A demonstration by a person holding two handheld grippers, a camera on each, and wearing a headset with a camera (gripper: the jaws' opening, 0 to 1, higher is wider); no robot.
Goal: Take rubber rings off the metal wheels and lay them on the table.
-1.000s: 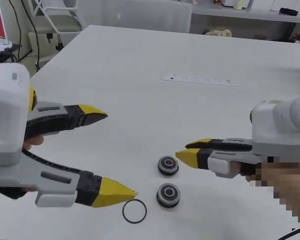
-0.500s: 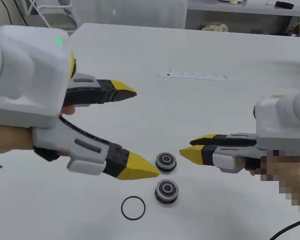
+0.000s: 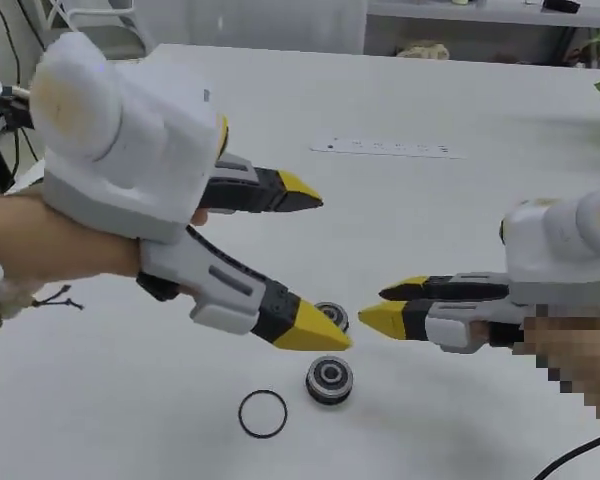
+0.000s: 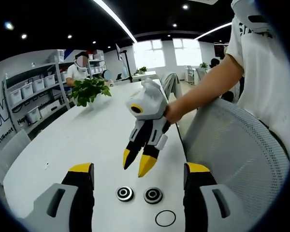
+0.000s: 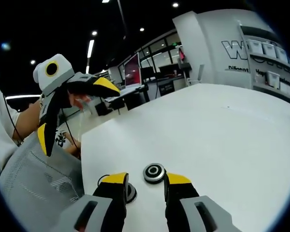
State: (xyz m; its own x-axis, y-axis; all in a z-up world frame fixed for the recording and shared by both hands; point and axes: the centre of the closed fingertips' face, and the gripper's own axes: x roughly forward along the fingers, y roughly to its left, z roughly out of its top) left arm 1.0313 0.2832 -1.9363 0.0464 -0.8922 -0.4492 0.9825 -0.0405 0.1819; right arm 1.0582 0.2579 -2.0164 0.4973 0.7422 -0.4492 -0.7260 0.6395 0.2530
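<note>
White desk holds two wheels; their rubber rings look soft, stretchy: pinch the rim. Left gripper gapes wide, right gripper narrow.

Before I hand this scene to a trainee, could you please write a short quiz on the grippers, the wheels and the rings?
1. How many metal wheels and loose rubber rings lie on the table?
2. True or false: the right gripper is clamped on a wheel.
3. The left gripper is: A) open and empty; B) shut on a ring; C) shut on a wheel.
Key: 1) two wheels, one ring; 2) false; 3) A.
</note>
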